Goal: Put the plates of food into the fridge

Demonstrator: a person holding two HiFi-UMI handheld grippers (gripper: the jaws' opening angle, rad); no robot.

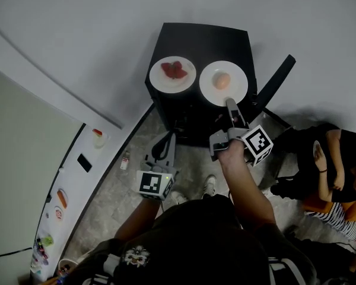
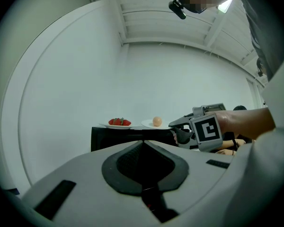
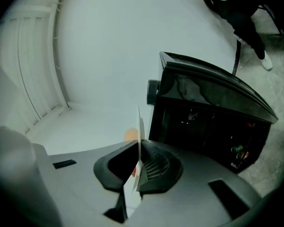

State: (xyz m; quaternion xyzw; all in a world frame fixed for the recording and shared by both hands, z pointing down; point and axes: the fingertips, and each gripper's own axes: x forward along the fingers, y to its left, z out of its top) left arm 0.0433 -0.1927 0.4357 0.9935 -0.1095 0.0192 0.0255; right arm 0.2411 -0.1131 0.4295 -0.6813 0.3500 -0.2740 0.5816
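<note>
Two white plates stand on a black table (image 1: 225, 40): one with strawberries (image 1: 172, 74) at the left, one with a round orange food (image 1: 223, 83) at the right. My right gripper (image 1: 230, 103) is shut on the near rim of the right plate. In the right gripper view that plate's rim (image 3: 140, 131) shows edge-on between the pads of the gripper (image 3: 139, 167), with the orange food (image 3: 129, 135) behind it. My left gripper (image 1: 165, 141) hangs shut and empty in front of the table. In the left gripper view it (image 2: 143, 148) faces both plates (image 2: 119, 123) (image 2: 156, 123) from a distance.
A white fridge door with magnets (image 1: 65, 183) lies at the left of the head view. A person sits on the floor at the right (image 1: 332, 159). A black bar (image 1: 276, 82) leans out from the table's right side. White wall surrounds the table.
</note>
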